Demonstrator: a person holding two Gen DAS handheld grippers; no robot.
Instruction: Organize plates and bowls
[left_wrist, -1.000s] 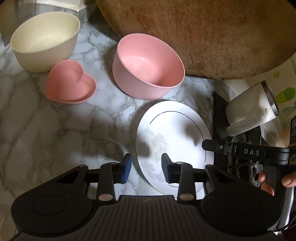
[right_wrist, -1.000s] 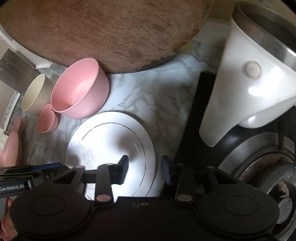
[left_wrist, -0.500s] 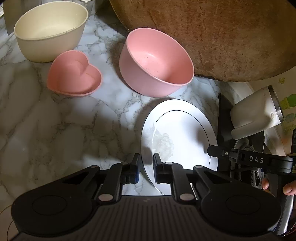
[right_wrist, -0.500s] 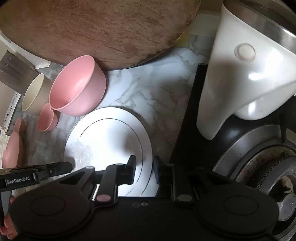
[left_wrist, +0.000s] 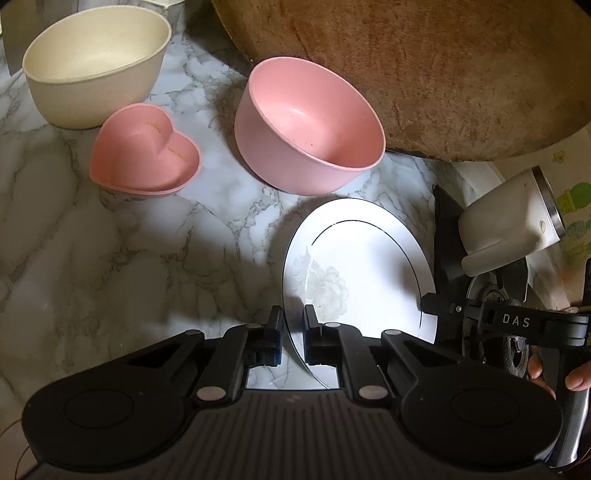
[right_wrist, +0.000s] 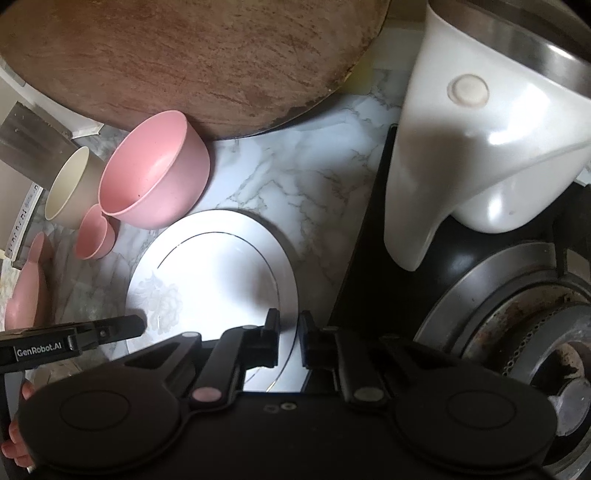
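Left wrist: both hand-held grippers (left_wrist: 293, 325) (right_wrist: 287, 328) pinch opposite edges of the white plate (left_wrist: 365, 266).

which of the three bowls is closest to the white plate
The round pink bowl, sitting just beyond the white plate. The heart-shaped pink bowl and cream bowl lie farther left.
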